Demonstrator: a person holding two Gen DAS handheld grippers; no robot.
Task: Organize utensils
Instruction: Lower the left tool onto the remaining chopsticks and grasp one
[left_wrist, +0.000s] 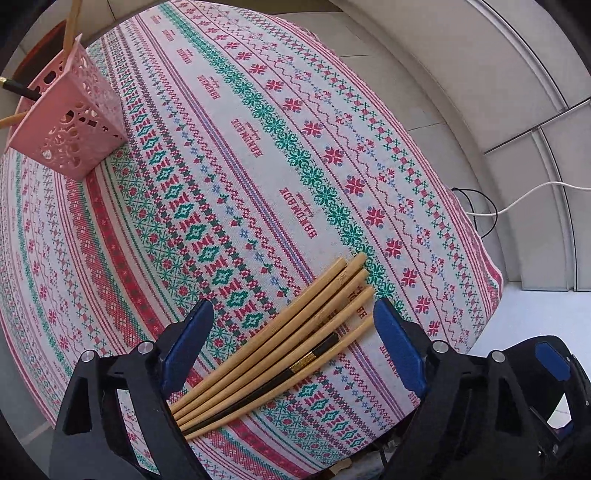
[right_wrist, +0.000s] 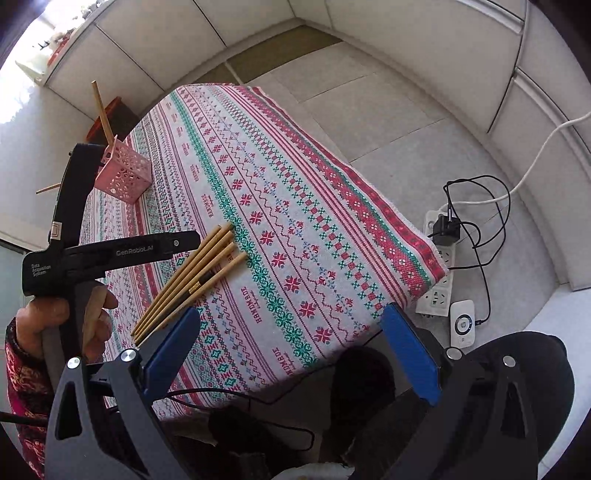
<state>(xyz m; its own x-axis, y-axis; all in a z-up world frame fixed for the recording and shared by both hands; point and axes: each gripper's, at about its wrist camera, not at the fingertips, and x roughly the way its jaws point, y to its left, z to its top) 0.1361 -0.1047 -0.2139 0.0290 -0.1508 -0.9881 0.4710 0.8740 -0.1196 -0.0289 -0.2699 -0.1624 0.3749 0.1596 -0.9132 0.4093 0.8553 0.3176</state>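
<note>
both tongs spread: left tongs (left_wrist: 291, 354) straddle chopsticks (left_wrist: 280, 347); right tongs (right_wrist: 291, 350) hover.

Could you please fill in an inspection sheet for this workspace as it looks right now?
Surface: table under a patterned tablecloth.
Job's things: bundle of chopsticks lying flat; pink holder near the far corner, already holding a few sticks.
Clutter: nothing seen on the cloth.
Grippers: left tool open, straddling the bundle; right tool open, empty, above the table edge.
Cables: black cable and white cord at a power strip on the floor.
Surroundings: tiled floor, white device.
</note>
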